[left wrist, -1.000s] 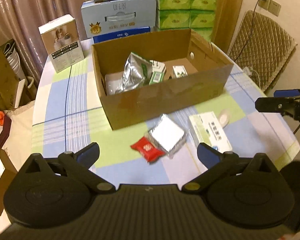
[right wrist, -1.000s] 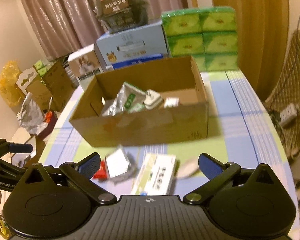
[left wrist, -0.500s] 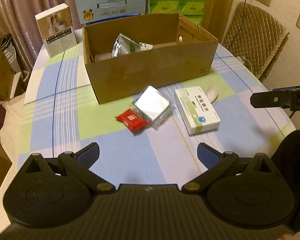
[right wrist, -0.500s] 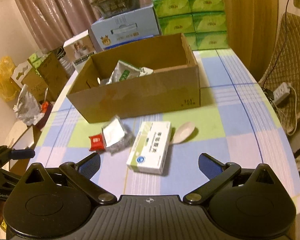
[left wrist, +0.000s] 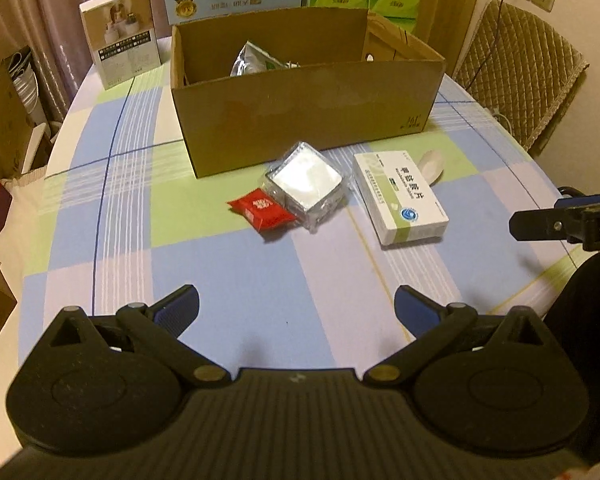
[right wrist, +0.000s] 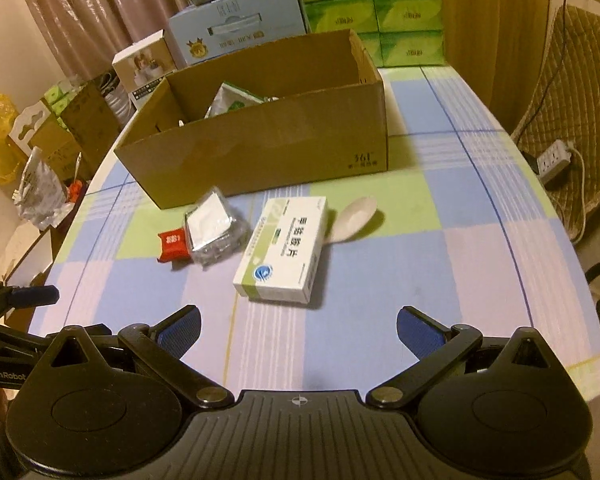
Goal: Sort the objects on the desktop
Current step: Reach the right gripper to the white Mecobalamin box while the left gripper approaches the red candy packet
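Both claws have pulled back from the cardboard box [right wrist: 260, 148], wide open and empty, and the medicine box [right wrist: 284, 250] lies in front of it, nearest the right claw [right wrist: 299, 330], long side pointing boxward.

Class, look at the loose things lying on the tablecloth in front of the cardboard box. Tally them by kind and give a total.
Red sachet: 1
Clear packet with a silvery top: 1
White and green medicine box: 1
White spoon: 1
Total: 4
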Motion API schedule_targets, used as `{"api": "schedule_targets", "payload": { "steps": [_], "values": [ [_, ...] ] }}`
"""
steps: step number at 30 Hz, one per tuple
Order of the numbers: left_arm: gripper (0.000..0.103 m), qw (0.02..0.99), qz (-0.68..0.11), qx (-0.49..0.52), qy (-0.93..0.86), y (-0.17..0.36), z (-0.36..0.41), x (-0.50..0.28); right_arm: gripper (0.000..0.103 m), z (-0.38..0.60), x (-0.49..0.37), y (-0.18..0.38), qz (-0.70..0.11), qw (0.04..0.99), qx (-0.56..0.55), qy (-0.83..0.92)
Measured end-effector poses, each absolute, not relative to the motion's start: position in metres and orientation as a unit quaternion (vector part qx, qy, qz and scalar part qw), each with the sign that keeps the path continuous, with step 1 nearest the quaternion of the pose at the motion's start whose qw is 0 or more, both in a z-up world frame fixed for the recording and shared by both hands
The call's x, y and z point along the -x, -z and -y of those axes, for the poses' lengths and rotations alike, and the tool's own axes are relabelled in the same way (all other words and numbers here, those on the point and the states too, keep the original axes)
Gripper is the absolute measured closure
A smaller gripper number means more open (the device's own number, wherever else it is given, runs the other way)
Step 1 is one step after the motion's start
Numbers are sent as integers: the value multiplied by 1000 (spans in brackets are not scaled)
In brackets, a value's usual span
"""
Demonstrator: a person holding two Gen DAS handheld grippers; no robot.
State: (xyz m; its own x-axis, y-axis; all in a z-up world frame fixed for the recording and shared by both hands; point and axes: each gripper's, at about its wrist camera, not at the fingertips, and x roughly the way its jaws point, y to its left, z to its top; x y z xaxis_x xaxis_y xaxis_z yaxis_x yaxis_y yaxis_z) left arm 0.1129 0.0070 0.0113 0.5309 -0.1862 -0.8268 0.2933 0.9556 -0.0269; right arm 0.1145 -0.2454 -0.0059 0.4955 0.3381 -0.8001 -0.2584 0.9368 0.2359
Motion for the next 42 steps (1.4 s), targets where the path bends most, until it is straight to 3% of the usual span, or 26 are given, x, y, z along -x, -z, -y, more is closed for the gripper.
{"api": "schedule_targets", "payload": {
  "steps": [18,42],
  "values": [
    [1,869,-479,-48,117,7,-25,-127,2,238,-117,25,-482,856,-48,-180],
    [1,879,-466,-41,95,61,-28,-186,2,187,-164,82,-431,884,0,-181]
  ]
}}
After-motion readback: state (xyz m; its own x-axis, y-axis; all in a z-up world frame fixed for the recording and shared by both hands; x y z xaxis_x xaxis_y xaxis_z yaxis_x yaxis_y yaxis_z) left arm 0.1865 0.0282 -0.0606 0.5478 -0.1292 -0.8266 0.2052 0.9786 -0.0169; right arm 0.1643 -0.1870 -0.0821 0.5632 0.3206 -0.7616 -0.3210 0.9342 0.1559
